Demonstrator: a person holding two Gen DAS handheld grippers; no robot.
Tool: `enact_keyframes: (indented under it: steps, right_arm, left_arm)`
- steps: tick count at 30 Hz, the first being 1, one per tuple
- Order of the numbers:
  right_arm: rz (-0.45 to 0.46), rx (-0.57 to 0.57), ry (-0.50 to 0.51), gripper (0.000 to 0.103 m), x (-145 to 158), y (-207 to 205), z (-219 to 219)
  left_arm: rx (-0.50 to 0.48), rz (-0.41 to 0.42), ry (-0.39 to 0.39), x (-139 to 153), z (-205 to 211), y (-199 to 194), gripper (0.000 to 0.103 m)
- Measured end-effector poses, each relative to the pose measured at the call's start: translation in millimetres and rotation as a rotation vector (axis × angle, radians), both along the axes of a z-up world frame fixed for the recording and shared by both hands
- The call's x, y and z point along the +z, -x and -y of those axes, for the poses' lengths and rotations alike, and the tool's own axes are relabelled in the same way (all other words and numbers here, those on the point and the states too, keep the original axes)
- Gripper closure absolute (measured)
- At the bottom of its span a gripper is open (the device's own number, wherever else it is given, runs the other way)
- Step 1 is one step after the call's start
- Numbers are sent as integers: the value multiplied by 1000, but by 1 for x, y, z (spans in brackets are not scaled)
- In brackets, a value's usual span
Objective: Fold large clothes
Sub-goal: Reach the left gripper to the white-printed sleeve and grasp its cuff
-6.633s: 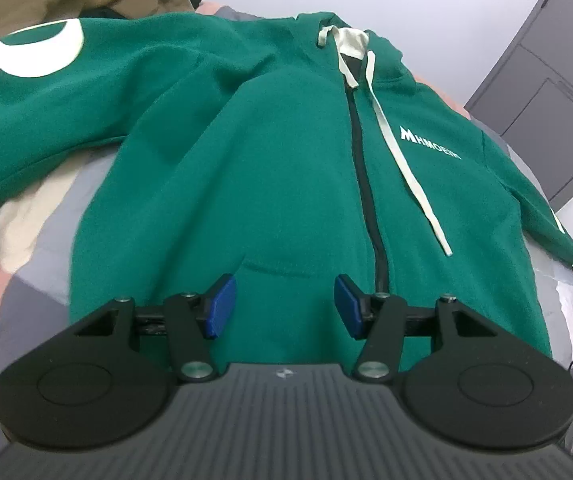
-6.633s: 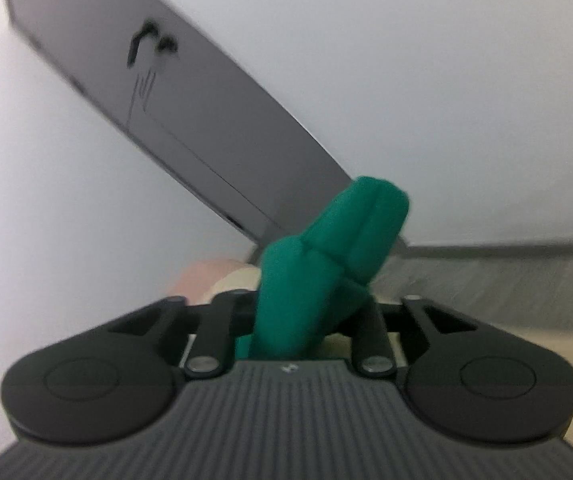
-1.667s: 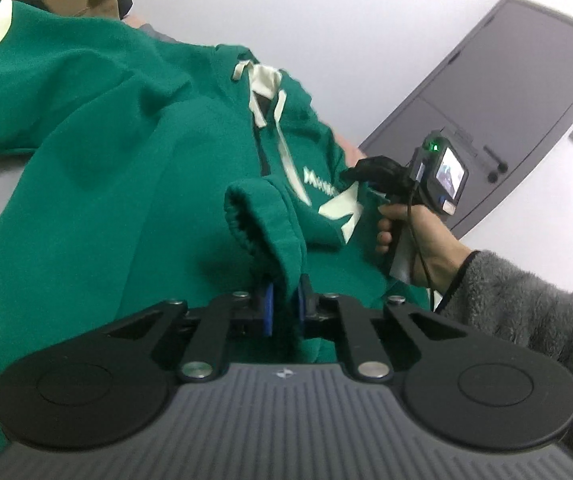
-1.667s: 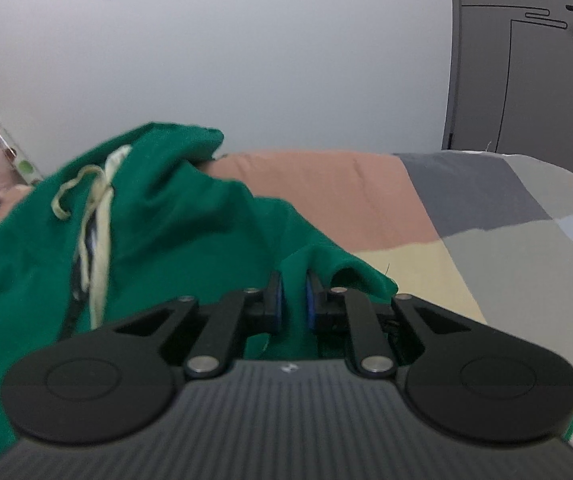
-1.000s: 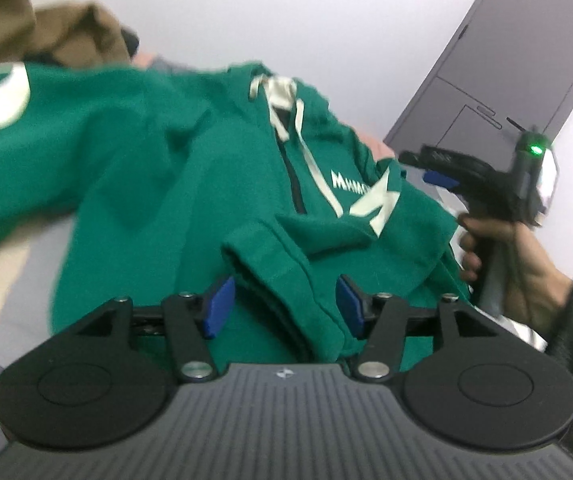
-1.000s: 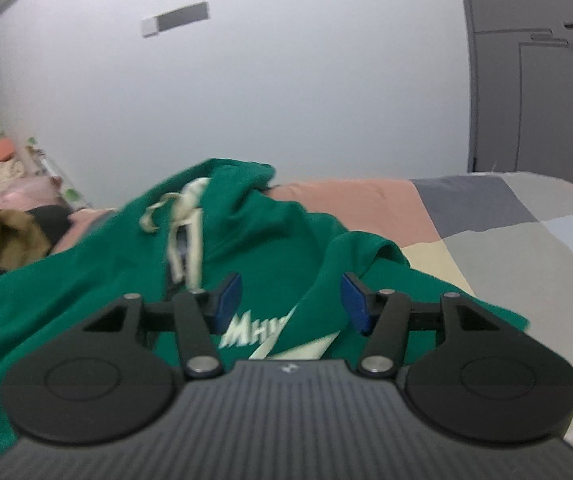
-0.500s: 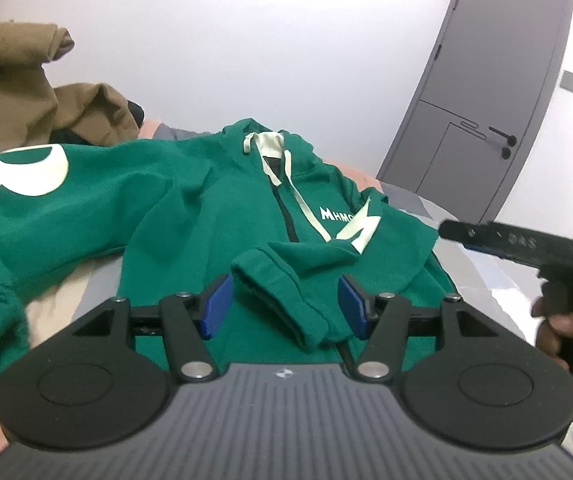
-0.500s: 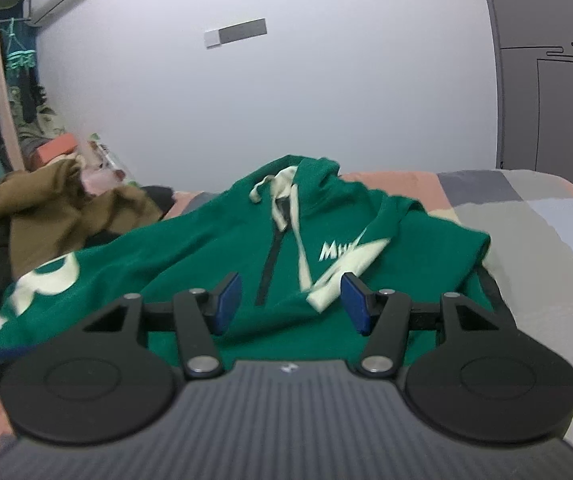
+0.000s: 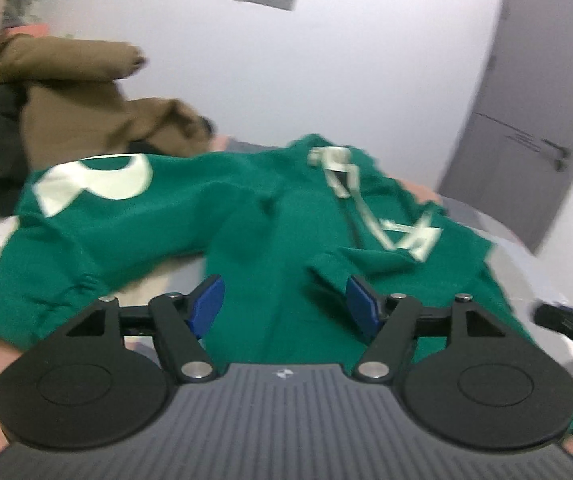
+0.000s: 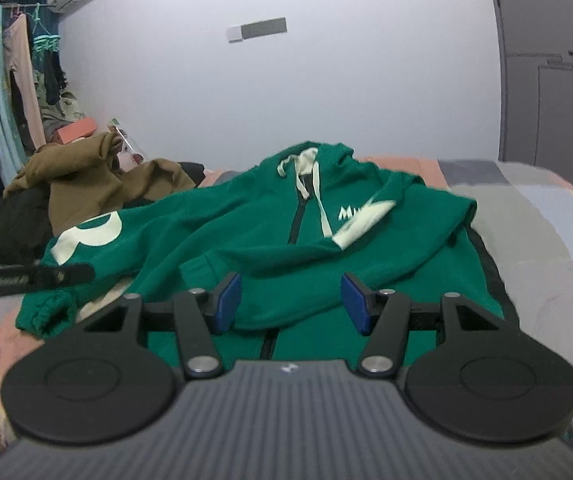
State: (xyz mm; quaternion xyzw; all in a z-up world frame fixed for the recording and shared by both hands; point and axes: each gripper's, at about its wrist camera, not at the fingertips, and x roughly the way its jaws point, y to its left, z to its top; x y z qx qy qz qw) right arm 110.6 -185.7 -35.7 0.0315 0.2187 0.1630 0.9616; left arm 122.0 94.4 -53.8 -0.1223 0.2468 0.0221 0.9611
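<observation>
Both tools are empty: the left tool [image 9: 283, 300] has its blue pads spread wide, the jaws having just been opening with nothing between them, and the right tool [image 10: 291, 304] holds its pads well apart over bare cloth. Ahead of and below both lies the green hoodie [image 10: 246, 240], front up on the bed [image 10: 546, 232], its zip running away from the cameras toward the hood and the pale drawstrings [image 10: 310, 184] at the far end, so its long axis points roughly straight out from the tools. One sleeve is already laid across the chest, its cuff near the zip and partly covering the white lettering [image 10: 350, 212]. The other sleeve [image 10: 86, 240], marked with a large pale letter, stretches out sideways to the left in the right wrist view, its cuff [image 10: 42, 312] bunched on the bedding. That cuff lies just beside the left tool, which shows at the left edge of the right wrist view, so the left hand looks the nearer one for bringing this sleeve across. Beyond the sleeve sits a heap of brown clothes [image 10: 86, 176], then a grey door [image 10: 558, 80] in the far wall.
</observation>
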Motion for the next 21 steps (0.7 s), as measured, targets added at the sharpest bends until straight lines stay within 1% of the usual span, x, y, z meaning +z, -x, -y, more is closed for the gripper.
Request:
enact_keyframes:
  steps: [1,2,3,5,6,8,12,14,15,18,20,21]
  right_arm:
    - [-12,-4,-16,46,-3,1,3]
    - [-20,-5,-29,42,-5,2,4]
    - [-30,-7,-43,31,-8,2,7]
    - [-45,-19,-60,18,-13,2,10]
    - [-50,-28,-62,16,-15,1,13]
    - [-73,-41,-58,15,-19,-3,15]
    - [-130,-45,-83,15,-30,-10,16]
    - [-147,-42,-80,15,-34,-13,16]
    - [-153,-40,-79,15,-36,-13,16]
    - [-201,-36,-102,15,-43,-17,16]
    - [-230,-17,-130,15,-45,-19,18]
    - [-236,-9,-138,15,-46,-20,18]
  left_arm:
    - [27,-3,-2,-2,-4,-2,27]
    - [56,-8,-9,-3,-9,-4,24]
    - [94,-16,-21,-5,-12,-6,23]
    - [166,-25,-49,-9,-20,-10,22]
    - [205,-34,-65,-12,-25,-13,22]
    - [286,-58,-95,-18,-35,-21,21]
    - [444,-127,-165,-35,-58,-35,21]
    - [492,-159,-197,-43,-66,-44,21]
    - [505,-169,-227,-48,-68,-49,21]
    - [545,-199,-377,-62,-68,-64,21]
    - [558,-242,-461,-73,-70,-75,22]
    - [557,-258,-478,-77,-73,-79,22]
